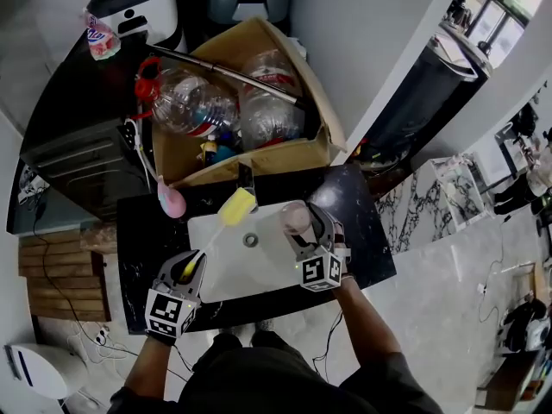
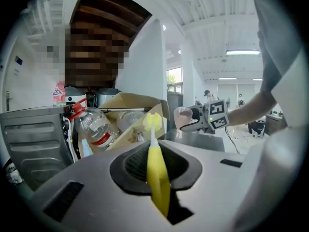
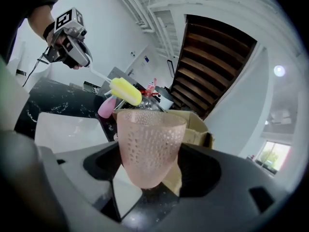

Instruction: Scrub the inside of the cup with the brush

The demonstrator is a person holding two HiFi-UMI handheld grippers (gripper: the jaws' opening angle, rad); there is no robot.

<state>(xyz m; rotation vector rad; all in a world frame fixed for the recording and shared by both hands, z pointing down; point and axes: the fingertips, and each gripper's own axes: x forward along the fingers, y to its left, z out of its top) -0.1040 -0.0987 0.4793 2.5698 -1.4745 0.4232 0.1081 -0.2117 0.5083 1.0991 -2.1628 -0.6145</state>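
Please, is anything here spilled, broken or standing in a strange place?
Nothing is visibly spilled or broken. The cup and brush look intact. Only the cardboard box behind the sink looks odd: it is crammed with big plastic bottles, and a metal rod lies slantwise across them.

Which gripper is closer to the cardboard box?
Right. The right gripper, holding the pink cup, is just short of the cardboard box; the left gripper, gripping the yellow brush, sits farther back by the sink's near edge.
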